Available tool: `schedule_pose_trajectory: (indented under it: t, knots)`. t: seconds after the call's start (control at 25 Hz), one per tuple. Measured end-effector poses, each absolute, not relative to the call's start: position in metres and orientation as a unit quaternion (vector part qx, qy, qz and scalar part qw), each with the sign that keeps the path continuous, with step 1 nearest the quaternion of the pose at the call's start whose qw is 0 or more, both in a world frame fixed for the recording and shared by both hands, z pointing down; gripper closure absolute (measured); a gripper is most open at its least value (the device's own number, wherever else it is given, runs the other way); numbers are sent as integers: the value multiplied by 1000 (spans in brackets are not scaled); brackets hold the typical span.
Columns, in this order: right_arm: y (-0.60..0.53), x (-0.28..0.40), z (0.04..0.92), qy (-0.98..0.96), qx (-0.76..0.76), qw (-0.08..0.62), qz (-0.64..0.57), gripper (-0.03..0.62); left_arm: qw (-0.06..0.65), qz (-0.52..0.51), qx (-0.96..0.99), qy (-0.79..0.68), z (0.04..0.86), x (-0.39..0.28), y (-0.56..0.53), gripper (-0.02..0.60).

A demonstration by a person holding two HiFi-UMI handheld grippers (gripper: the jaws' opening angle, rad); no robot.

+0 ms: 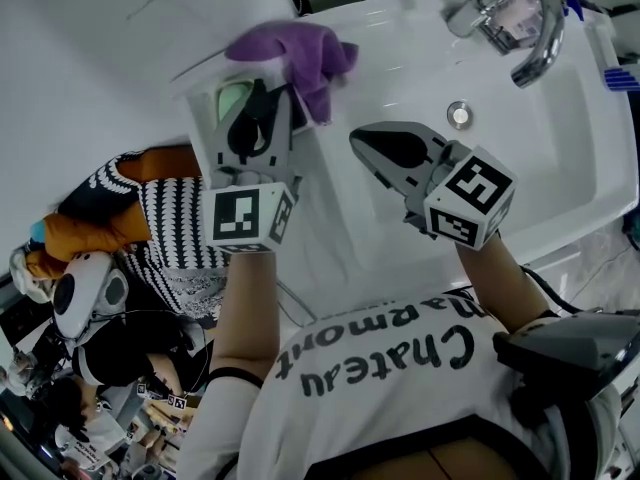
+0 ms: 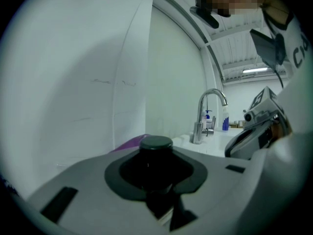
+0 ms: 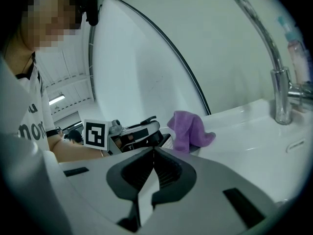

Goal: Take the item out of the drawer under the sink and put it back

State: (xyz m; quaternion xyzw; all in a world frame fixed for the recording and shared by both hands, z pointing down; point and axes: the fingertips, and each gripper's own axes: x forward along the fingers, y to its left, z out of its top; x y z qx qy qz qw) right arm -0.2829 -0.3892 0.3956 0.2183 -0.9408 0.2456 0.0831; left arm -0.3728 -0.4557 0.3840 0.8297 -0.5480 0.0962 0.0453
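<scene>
Just ahead of left gripper (image 1: 252,103): purple cloth (image 1: 300,53) heaped on sink rim (image 1: 400,13), blocks straight path. Beyond it, to left: white wall (image 1: 100,48), no passage. Left jaws filled by dark-capped item (image 2: 156,143). Ahead of right gripper (image 1: 368,143): open basin (image 1: 530,158), free room; faucet (image 1: 520,28) stands at far right. Narrow gap only between both grippers.

The dark thing (image 2: 156,143) is small and round, with a flat top like a lid. Only its top part shows, so what it is cannot be told. It stands upright between the jaws of the left gripper (image 1: 258,98), which press on it from both sides. It is up in the air, out of the drawer, over the left edge of the white sink (image 1: 520,168). From the drain hole (image 1: 459,114) it is at 9 o'clock.
</scene>
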Motion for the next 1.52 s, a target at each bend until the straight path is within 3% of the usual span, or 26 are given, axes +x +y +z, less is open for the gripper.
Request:
schedule_pose_trajectory:
  t: [0.72,1.52]
  knots:
    - [-377,-278,350,-947,230,69,211,583,50,108,822,-557,390,-373,-454,488]
    - [-320,-215,273,-941,307,41,135,583,77,104,830,-542,396,-374,-454,482]
